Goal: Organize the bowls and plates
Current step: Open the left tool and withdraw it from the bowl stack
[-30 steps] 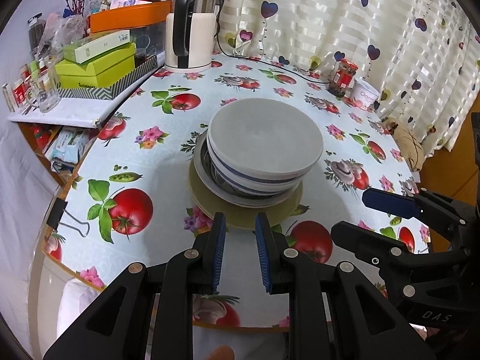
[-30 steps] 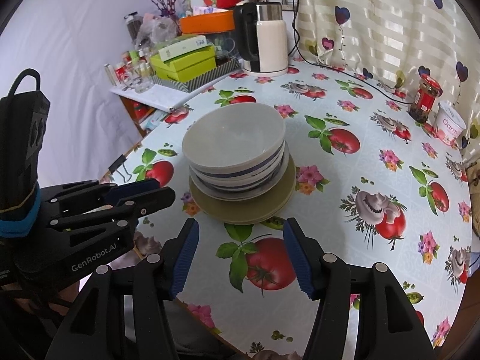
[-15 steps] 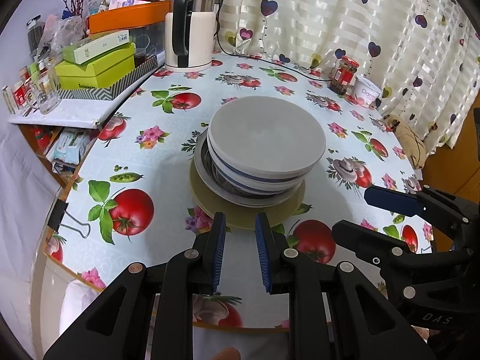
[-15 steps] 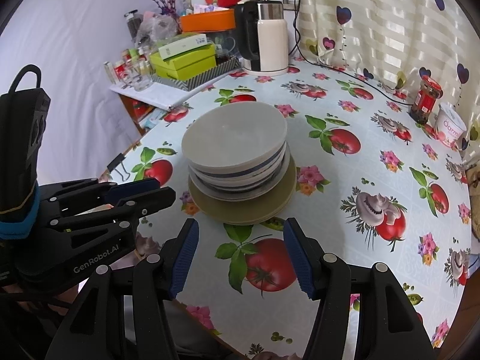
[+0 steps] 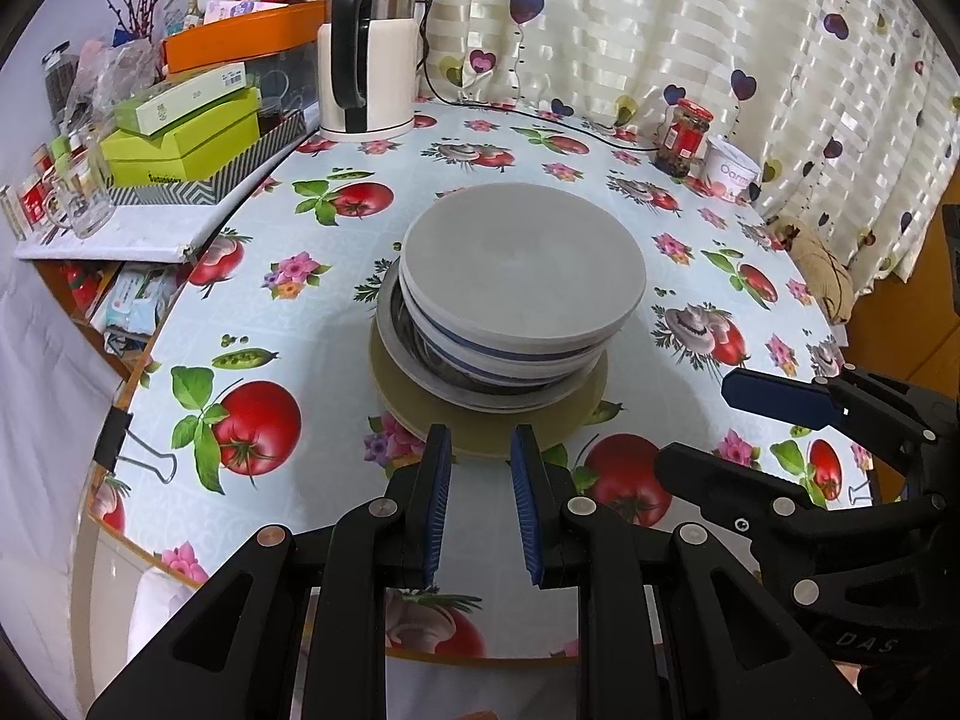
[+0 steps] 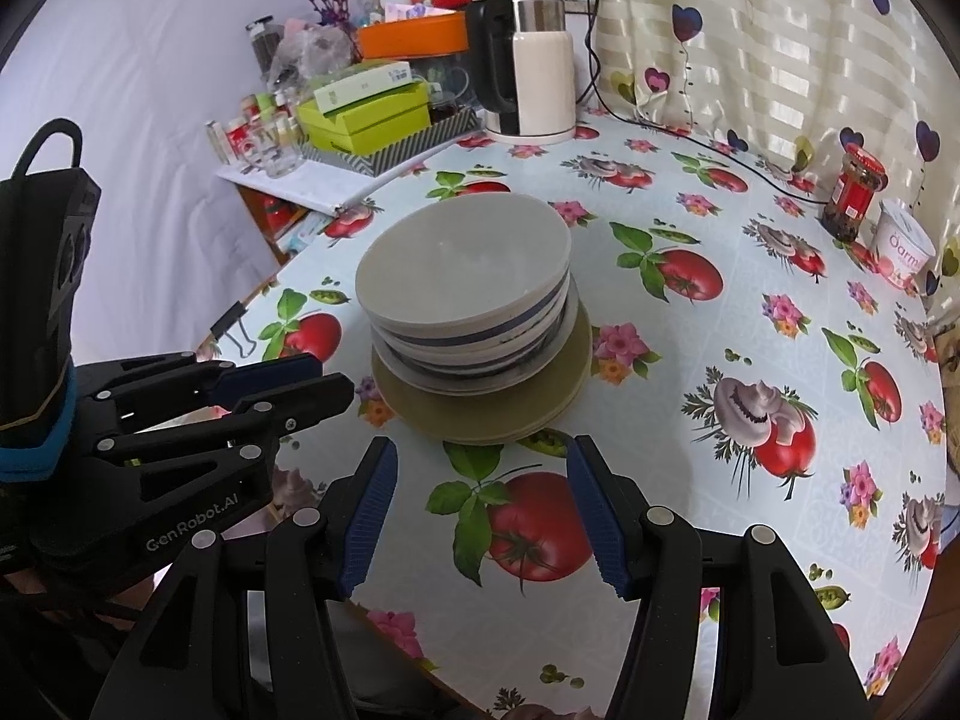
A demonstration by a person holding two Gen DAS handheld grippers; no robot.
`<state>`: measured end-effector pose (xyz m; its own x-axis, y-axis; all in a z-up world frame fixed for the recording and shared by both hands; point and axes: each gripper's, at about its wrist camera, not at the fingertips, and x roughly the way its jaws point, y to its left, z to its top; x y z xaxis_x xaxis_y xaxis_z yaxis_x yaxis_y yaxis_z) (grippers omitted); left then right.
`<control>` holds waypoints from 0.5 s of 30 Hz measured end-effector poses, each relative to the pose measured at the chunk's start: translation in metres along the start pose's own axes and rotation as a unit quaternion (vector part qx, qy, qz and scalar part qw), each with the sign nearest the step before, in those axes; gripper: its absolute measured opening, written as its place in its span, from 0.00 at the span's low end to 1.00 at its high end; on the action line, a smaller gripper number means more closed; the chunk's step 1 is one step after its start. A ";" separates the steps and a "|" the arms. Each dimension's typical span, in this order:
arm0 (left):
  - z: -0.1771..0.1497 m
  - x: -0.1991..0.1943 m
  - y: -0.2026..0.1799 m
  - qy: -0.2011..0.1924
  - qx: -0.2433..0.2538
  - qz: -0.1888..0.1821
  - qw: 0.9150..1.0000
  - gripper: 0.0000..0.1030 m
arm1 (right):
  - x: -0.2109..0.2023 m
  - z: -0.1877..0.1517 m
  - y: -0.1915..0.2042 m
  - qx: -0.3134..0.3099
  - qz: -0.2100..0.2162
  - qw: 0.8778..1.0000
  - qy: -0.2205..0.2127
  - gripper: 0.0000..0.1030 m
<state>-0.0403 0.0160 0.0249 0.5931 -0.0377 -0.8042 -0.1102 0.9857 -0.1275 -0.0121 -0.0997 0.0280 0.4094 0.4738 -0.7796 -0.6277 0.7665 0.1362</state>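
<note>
The left gripper hovers low over the near edge of the round table, its blue-padded jaws parted by a narrow gap with nothing between them. Its fingertips sit just short of the rim of the tan plate; whether they touch it cannot be told. The right gripper stands spread much wider, also empty, its pads above the tomato-print tablecloth and near the same plate without reaching it.

The dishes form one stack at the middle of the table: the tan plate at the bottom, a white plate on it, then a blue-banded bowl, and a plain white bowl nested on top, open side up. In the right wrist view the upper bowl sits slightly off-centre toward the left of the stack.

Behind the stack an electric kettle stands at the far edge, and a red-lidded jar and a white tub stand by the curtain.
</note>
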 end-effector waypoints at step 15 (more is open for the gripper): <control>0.002 0.001 -0.002 0.002 0.004 -0.002 1.000 0.21 | 0.002 0.000 0.001 0.000 0.000 1.000 0.001 0.58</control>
<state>-0.0378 0.0143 0.0258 0.5907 -0.0432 -0.8057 -0.1010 0.9868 -0.1270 -0.0116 -0.0982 0.0262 0.4092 0.4726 -0.7805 -0.6270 0.7671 0.1358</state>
